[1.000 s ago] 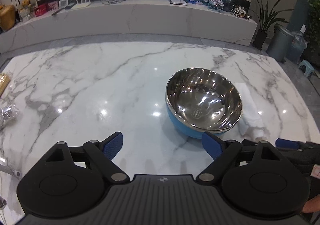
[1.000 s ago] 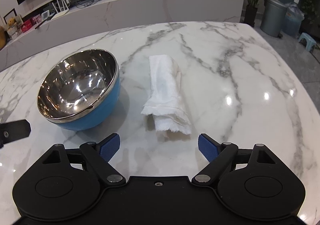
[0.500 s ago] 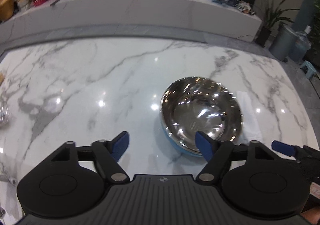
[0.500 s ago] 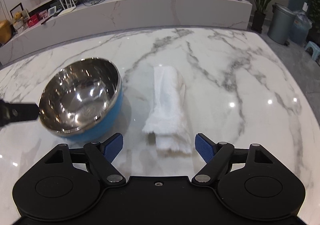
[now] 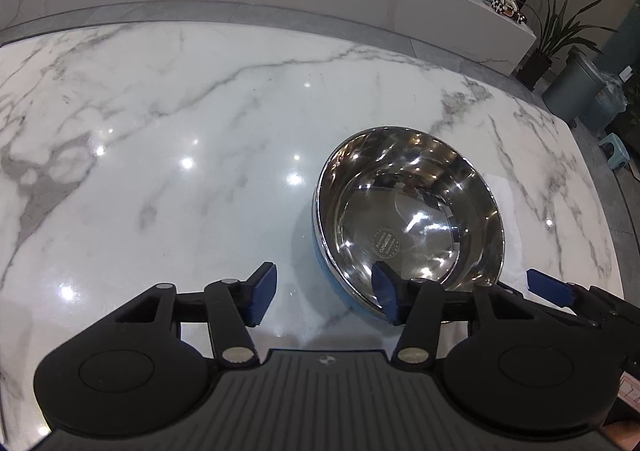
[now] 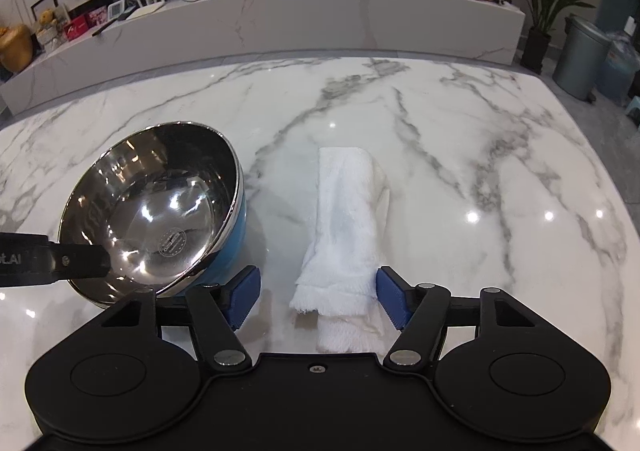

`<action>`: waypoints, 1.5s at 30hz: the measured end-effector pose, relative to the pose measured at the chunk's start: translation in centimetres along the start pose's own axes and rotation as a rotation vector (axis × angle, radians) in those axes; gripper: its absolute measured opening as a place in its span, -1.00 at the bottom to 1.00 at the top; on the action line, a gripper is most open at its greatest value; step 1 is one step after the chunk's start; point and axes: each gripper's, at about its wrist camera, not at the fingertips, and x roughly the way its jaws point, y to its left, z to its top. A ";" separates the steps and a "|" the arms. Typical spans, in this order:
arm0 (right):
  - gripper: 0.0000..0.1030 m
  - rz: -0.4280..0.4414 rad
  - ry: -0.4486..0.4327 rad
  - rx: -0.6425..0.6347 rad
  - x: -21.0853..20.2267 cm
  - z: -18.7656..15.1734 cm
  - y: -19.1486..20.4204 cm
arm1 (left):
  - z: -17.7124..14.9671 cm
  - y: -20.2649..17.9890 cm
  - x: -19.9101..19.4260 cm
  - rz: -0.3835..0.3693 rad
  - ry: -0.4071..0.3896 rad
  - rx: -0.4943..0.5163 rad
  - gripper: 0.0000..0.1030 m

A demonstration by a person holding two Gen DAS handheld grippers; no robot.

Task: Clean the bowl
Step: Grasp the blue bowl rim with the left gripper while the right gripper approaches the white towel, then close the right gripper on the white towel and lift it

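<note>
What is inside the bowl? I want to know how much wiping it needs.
The bowl holds only its round bottom stamp and reflections. The left gripper's finger covers a patch near the rim.

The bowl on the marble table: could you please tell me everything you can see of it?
The bowl has a shiny steel inside, a steel rim and a blue outer wall. A round stamped mark sits at its bottom. It looks empty and sits tilted on the table, left of the folded white cloth and apart from it. One finger of the left gripper reaches over its near rim into the inside; whether it touches is unclear.
</note>
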 end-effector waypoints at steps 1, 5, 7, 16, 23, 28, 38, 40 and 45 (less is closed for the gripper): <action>0.14 0.001 0.001 -0.001 0.0 0.0 0.0 | 0.0 0.0 0.1 -0.003 0.002 -0.003 -0.10; -0.19 0.004 0.004 -0.003 0.0 0.1 -0.1 | -0.2 -0.1 0.1 -0.024 0.003 0.002 -0.31; -0.27 0.006 0.005 -0.004 0.0 0.1 -0.2 | 0.0 -0.5 0.4 -0.020 0.002 0.012 -0.35; -0.70 0.014 0.013 -0.009 -0.1 0.3 -0.5 | -0.5 -0.5 0.5 -0.006 0.023 0.028 -0.69; -0.72 0.057 -0.012 -0.012 -2.1 0.3 -0.3 | -0.7 -0.9 0.1 0.001 0.028 0.060 -0.72; -0.72 0.099 -0.063 -0.031 -5.1 0.6 0.4 | -1.1 -1.1 -0.3 0.023 0.032 0.093 -0.74; -0.81 0.213 -0.135 -0.067 -9.6 1.1 2.2 | -1.6 -0.7 -1.5 0.034 0.027 0.125 -0.80; -0.81 0.201 -0.134 -0.069 -9.4 1.1 2.2 | -1.7 -0.6 -1.6 0.032 0.029 0.127 -0.80; -0.77 0.154 -0.105 -0.019 -8.2 1.2 0.8 | -1.7 -0.2 -1.6 0.016 0.040 0.118 -0.79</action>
